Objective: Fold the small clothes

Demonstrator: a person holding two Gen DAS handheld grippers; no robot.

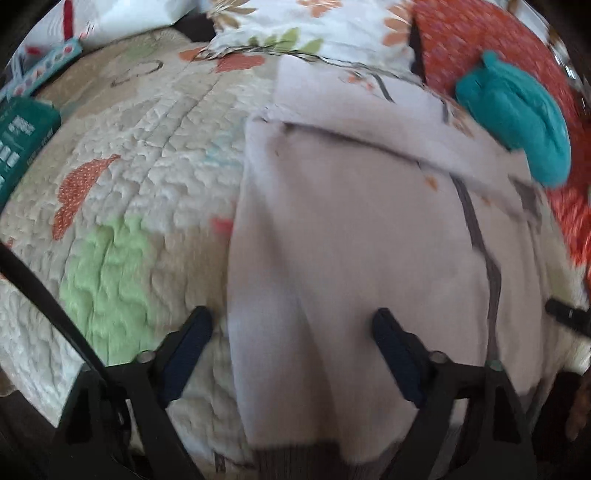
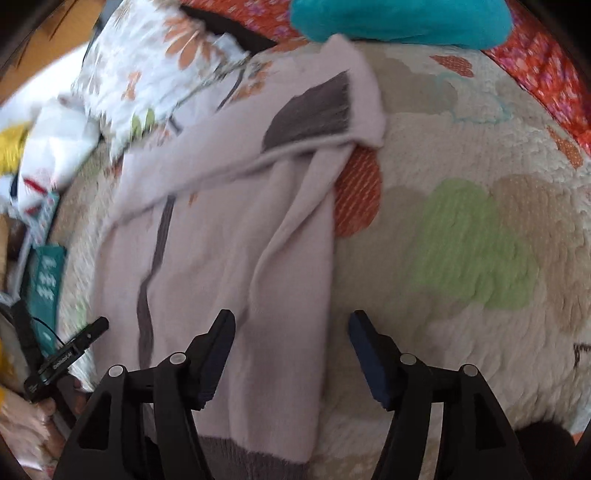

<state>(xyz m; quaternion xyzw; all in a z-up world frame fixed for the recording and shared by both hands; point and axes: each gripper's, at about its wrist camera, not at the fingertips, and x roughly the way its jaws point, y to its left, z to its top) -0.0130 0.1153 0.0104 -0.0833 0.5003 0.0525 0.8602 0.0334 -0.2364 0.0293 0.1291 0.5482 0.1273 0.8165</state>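
Observation:
A pale lilac knitted garment (image 1: 351,221) with grey trim lies flat on a quilted bedspread (image 1: 147,147), one sleeve folded across its top. My left gripper (image 1: 291,315) is open low over the garment's left edge, one finger over the quilt and the other over the knit. In the right wrist view the same garment (image 2: 221,240) stretches away, and my right gripper (image 2: 292,317) is open astride its right edge. Neither gripper's pads press on the fabric. The left gripper's body (image 2: 74,354) shows at the lower left of the right wrist view.
A teal folded cloth (image 1: 517,118) rests on red patterned fabric (image 1: 480,37) beyond the garment. A floral pillow (image 1: 314,26) lies at the far side. A teal box (image 1: 22,140) sits on the left. Bare quilt (image 2: 461,258) spreads right of the garment.

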